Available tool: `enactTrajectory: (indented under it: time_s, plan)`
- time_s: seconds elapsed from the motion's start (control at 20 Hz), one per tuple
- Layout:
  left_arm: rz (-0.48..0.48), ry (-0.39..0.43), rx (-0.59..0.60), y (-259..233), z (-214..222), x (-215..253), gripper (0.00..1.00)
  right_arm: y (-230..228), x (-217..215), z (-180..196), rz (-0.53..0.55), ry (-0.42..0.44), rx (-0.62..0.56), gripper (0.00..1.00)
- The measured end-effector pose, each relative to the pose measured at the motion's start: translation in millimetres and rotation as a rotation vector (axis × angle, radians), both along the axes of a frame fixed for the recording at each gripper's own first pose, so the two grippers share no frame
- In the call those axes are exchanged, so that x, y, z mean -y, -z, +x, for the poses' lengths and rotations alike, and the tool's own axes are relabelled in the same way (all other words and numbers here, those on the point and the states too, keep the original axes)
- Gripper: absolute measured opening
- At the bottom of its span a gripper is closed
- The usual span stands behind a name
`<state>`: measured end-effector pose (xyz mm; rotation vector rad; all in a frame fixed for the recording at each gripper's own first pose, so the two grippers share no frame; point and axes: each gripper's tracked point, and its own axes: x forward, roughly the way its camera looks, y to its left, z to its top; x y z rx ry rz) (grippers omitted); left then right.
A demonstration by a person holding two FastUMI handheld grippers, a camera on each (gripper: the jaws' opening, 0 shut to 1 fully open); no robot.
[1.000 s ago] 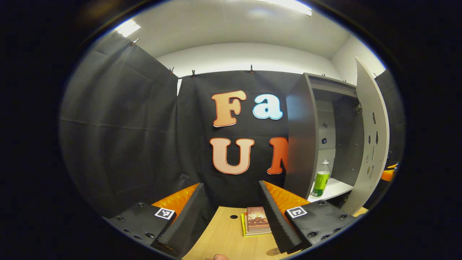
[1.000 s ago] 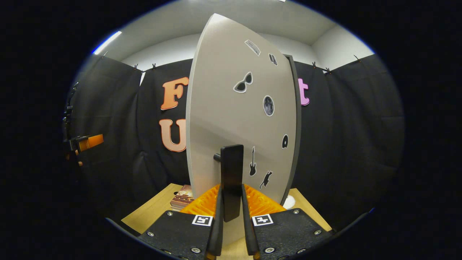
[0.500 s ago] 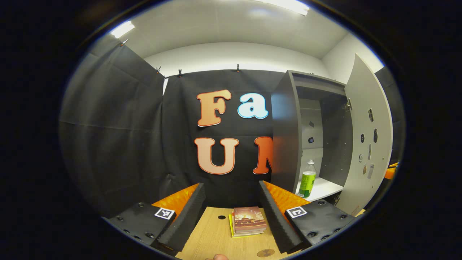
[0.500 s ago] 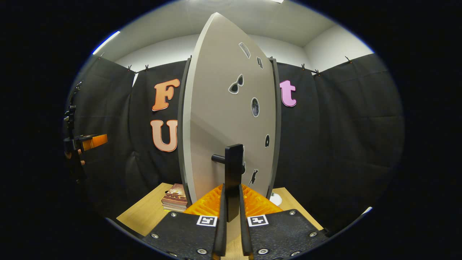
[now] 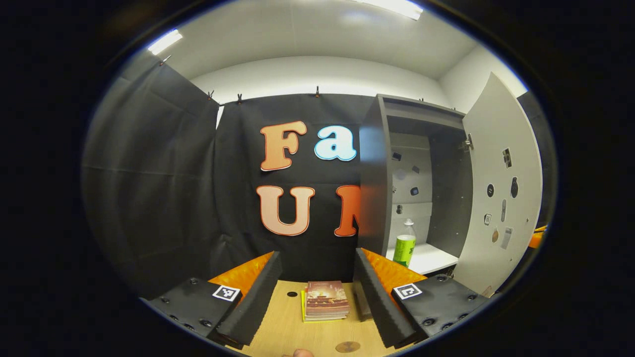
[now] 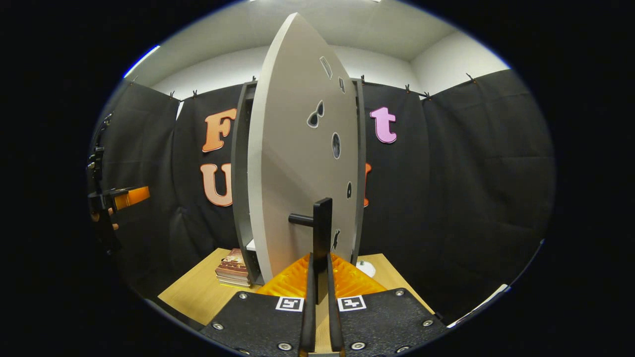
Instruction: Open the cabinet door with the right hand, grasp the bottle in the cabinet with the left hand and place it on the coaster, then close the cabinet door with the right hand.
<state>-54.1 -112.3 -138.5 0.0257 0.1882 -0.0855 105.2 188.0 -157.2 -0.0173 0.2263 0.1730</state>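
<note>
The grey cabinet [image 5: 372,173] stands on the table with its door [image 5: 501,198] swung wide to the right. Inside, a clear bottle with a green label [image 5: 405,244] stands upright on the white shelf [image 5: 429,258]. My left gripper [image 5: 316,263] is open and holds nothing, well short of the cabinet and left of the bottle. A small brown round coaster [image 5: 347,346] lies on the table near its fingers. In the right gripper view, my right gripper [image 6: 321,277] is shut on the black door handle [image 6: 322,223], and the door [image 6: 297,163] is seen nearly edge-on.
A stack of books [image 5: 325,300] lies on the wooden table [image 5: 283,327] between the left gripper's fingers, also as books [image 6: 232,267] left of the cabinet. A small white round object [image 6: 367,268] sits on the table right of the door. Black cloth walls enclose the booth.
The door has swung further open with my right gripper on its handle. The cabinet and bottle have slid toward the middle of the left gripper view, showing more of the inside.
</note>
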Motion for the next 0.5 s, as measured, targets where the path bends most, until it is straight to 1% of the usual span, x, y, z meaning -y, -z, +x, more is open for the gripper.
enactTrajectory:
  time_s: [0.2, 0.3, 0.5]
  plan:
    - [-0.011, 0.001, -0.002, 2.3, -3.0, 25.1, 0.97, 0.9, 8.5, 0.0, -0.011, 0.002, -0.005, 0.11]
    - [-0.003, 0.001, -0.003, 6.6, -2.0, 36.0, 0.98, 0.7, 10.5, 0.1, -0.004, 0.007, -0.005, 0.11]
    - [0.018, 0.001, -0.018, 18.5, -8.5, 61.8, 0.98, 1.8, 20.8, 4.1, -0.025, 0.017, 0.000, 0.10]
